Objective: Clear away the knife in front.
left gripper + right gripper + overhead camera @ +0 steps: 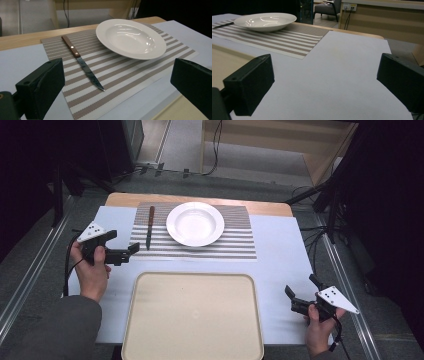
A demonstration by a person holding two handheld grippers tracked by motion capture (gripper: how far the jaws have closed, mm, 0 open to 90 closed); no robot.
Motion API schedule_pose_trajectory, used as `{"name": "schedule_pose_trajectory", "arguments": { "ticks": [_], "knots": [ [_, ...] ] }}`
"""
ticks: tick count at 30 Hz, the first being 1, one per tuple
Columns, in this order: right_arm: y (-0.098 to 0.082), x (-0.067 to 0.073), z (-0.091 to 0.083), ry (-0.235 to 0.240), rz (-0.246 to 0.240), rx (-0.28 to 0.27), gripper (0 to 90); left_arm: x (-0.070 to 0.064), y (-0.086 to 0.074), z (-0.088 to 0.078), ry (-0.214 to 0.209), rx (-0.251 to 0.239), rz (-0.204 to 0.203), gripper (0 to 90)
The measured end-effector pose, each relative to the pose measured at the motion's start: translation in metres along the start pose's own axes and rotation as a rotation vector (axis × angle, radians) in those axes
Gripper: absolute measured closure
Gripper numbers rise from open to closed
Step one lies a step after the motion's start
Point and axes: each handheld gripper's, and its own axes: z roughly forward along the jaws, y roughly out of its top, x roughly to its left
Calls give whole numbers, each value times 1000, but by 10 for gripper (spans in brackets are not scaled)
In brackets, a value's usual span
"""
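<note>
A white deep plate (pixel 195 223) rests on a striped placemat (pixel 235 245) at the table's far middle. To its left on the mat lies a knife (pixel 150 226) with a brown handle, its blade pointing toward me. My left gripper (pixel 124 242) hovers open just left of the mat's near corner, close to the blade tip. In the left gripper view its jaws stand wide apart with the knife (pixel 82 63) and plate (pixel 130 37) beyond them. My right gripper (pixel 301 286) is open near the table's right front, over bare white sheet (pixel 337 75), holding nothing.
A large beige tray (pixel 192 315) lies at the front centre between my two hands. A white sheet (pixel 280 250) covers the wooden table (pixel 200 199). Cables and dark stands (pixel 330 205) line the floor beyond the table's edges.
</note>
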Motion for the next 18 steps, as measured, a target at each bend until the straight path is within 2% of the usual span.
{"name": "schedule_pose_trajectory", "arguments": {
  "ticks": [5, 9, 18],
  "knots": [
    [0, 0, 0, 3, 2, 1, 0, 2, 8, 11, 9, 12, -5, 0],
    [0, 1, 0, 3, 4, 2, 0, 3, 11, 22, 30, 32, -19, 36],
    [0, 1, 0, 1, -3, 5, 0, 14, 18, 41, 75, 86, -51, 93]
  ]
}}
